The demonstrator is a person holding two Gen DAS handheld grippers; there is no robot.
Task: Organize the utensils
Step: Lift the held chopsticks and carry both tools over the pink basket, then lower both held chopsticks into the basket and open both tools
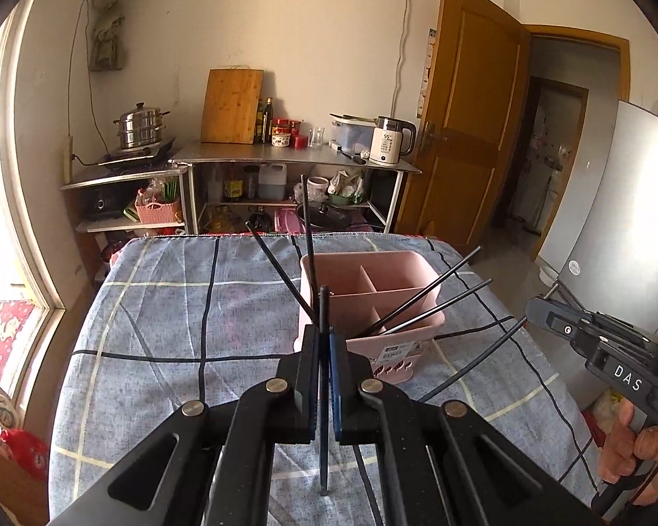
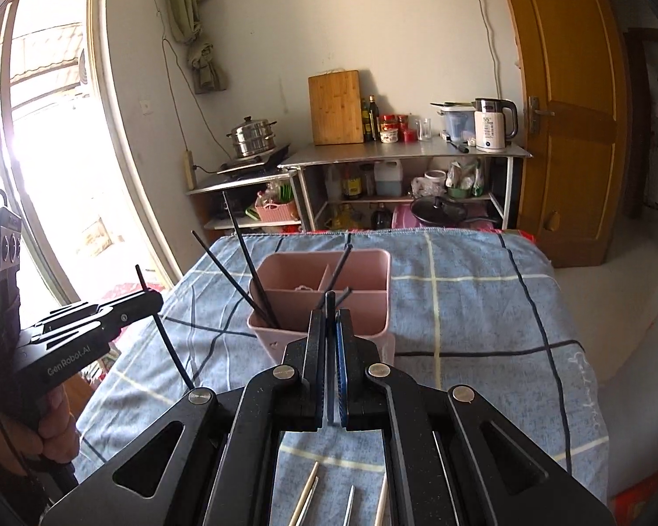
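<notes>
The utensil holder (image 2: 324, 302) stands on the tabletop (image 2: 482, 307) with chopsticks (image 2: 245, 271) leaning in its near compartments; more utensils (image 2: 311, 495) lie nearer the camera; shelves (image 2: 399, 158) stand behind.

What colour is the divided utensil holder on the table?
Pale pink utensil holder; it shows best in the right wrist view.

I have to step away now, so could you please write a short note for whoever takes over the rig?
Left gripper: shut on a black chopstick, above the cloth.
Right gripper: shut on another chopstick.
Pink caddy stands mid-table, four chopsticks already leaning in it.
Left to do: drop both held chopsticks in, then sort the pale utensils lying near the table's front edge.
</notes>
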